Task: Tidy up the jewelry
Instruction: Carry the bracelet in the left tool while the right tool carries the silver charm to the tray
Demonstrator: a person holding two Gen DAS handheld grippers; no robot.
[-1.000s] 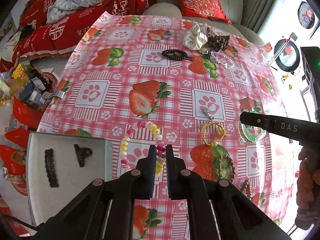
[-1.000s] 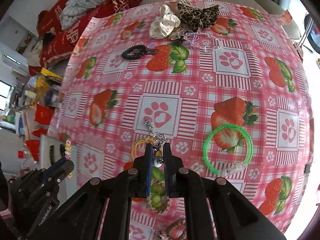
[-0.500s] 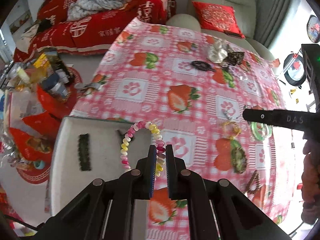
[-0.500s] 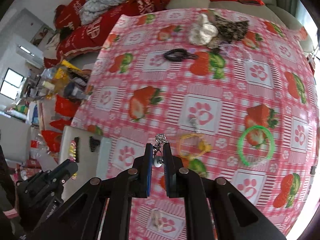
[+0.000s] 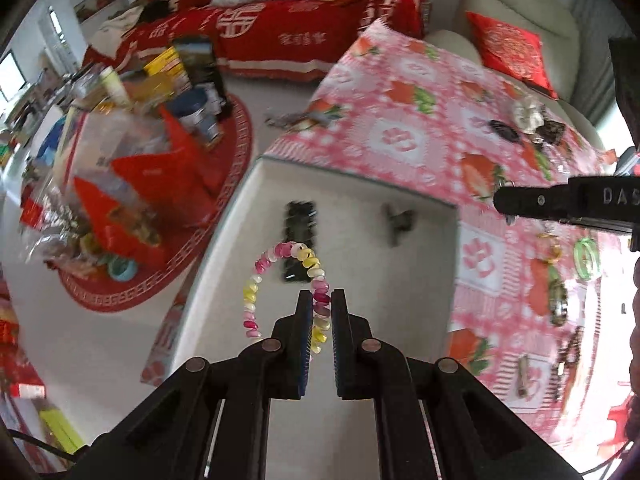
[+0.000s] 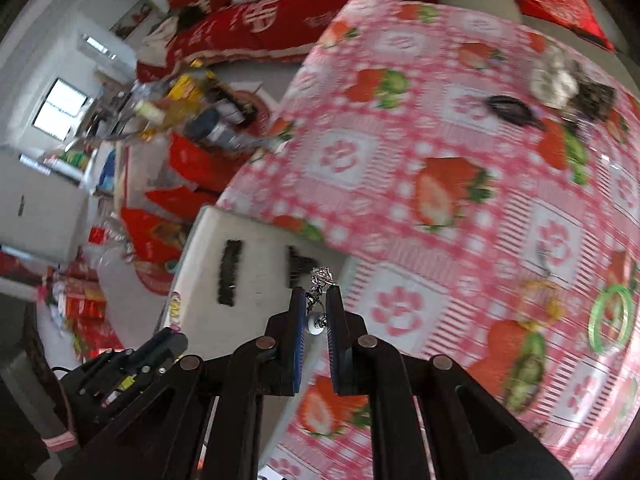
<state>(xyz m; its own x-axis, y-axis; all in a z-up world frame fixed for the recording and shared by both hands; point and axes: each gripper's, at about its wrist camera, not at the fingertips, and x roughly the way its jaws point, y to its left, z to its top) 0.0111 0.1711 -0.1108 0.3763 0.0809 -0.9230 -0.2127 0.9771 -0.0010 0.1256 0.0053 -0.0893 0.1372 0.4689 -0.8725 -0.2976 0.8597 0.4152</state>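
Both claws are mid-carry, each bringing a piece toward the white tray at the bench's left edge; this looks like the delivery step, with release still to come.

Farthest left, off the bench, a heap of red packets, bottles and bags (image 5: pixel 132 184) sits on the floor, well clear of the work. Next comes the white tray (image 5: pixel 248 216), which already holds a long black hair clip (image 5: pixel 299 236) and a small dark claw clip (image 5: pixel 398 222), lying apart from each other. The left claw (image 5: pixel 321 312) hangs over the tray, pinching a pastel bead bracelet (image 5: pixel 280 280) by one side so that the loop stands out ahead of the fingers, right over the long clip. The right claw (image 6: pixel 316 308) is pressed together on a small silver charm (image 6: pixel 320 280) at the tray's right edge, close to the claw clip.

The next move seems to call for lowering each piece onto bare tray floor and spreading the fingers. The bracelet should probably go to a free patch so that it does not land on the long clip; the charm needs to clear the rim first.

To the right, on the strawberry-print bench (image 6: pixel 440 140), wait a yellow ring (image 6: pixel 540 304), a green bangle (image 6: pixel 612 316), a black hair tie (image 6: pixel 512 108) and two scrunchies (image 6: pixel 556 80), all well apart from the tray.
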